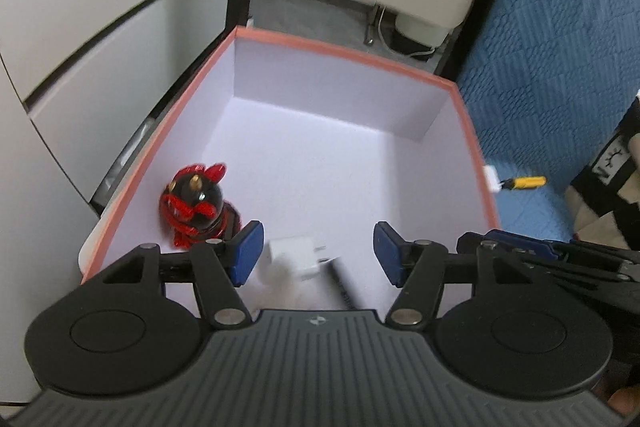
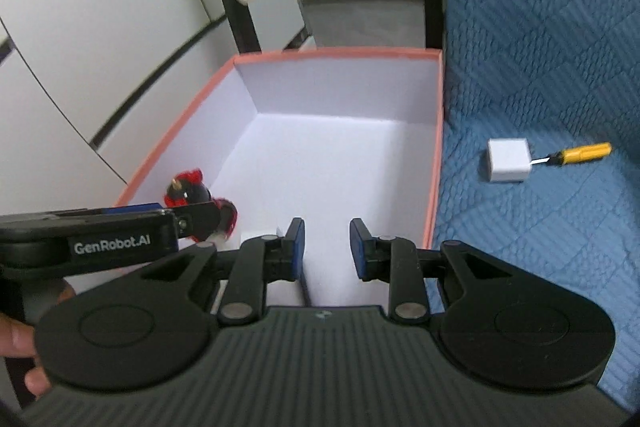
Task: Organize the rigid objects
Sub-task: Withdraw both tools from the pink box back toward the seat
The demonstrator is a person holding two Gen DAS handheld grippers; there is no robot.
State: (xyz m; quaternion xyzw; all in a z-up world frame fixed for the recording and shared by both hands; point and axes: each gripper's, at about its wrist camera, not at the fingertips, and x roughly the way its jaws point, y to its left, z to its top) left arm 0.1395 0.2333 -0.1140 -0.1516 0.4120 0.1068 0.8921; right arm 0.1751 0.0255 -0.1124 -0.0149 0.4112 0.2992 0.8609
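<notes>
In the box (image 1: 340, 147), against its left wall, a red-and-black figurine (image 1: 196, 207) stands near the front corner. Just right of it the left gripper (image 1: 318, 251) hangs over the box floor, its fingers (image 1: 248, 251) wide apart. A white plug (image 1: 296, 257) sits between them, blurred, touching neither pad as far as I can tell, so I judge it released or dropping. Its prongs point right, toward the right finger. A dark, blurred edge runs down just right of the plug; I cannot tell what it is.

Further right, the right gripper (image 2: 326, 247) hovers over the same box, fingers (image 2: 296, 247) narrow with only bare box floor showing between them; it holds nothing.

The rest of the box floor, back and right, is open, with plenty of room to set things down. Its orange rim (image 2: 434, 167) is the edge to clear when coming back in.

Right of the box, on the blue bed cover (image 2: 540, 67), lie a second white plug (image 2: 508, 161) and a yellow screwdriver (image 2: 580, 153), tip touching or nearly touching the plug, long axis running left to right. Both lie to the right of the right fingers, so the right hand is nearer and seems best placed to fetch them.
</notes>
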